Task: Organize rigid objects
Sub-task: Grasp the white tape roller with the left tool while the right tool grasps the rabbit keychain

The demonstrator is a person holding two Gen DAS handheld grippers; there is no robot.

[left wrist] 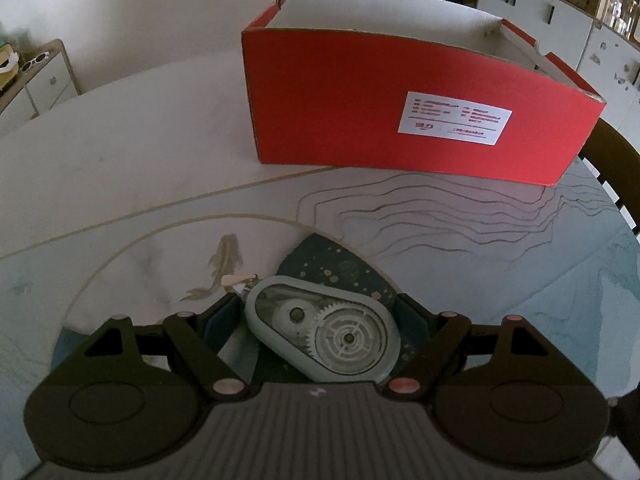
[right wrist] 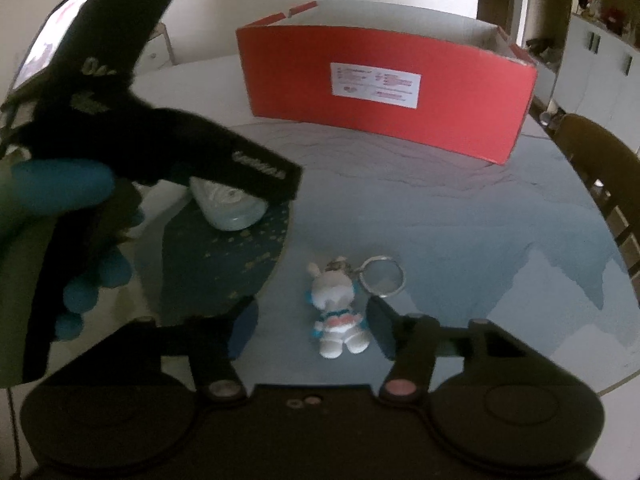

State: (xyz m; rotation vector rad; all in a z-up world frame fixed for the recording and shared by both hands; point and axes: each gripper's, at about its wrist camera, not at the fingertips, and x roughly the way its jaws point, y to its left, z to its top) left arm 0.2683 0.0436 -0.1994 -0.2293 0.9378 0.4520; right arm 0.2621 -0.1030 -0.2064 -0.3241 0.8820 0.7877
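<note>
A pale green correction tape dispenser with clear gears lies on the table between the fingers of my left gripper. The jaws stand open around it, apart from its sides. It also shows in the right wrist view, under the left gripper. A white rabbit keychain with a metal ring lies between the fingers of my right gripper, which is open. An open red cardboard box stands at the far side of the table, and it shows in the right wrist view too.
The round table has a printed cover with a dark patch under the dispenser. A wooden chair stands at the right edge. White cabinets line the back wall.
</note>
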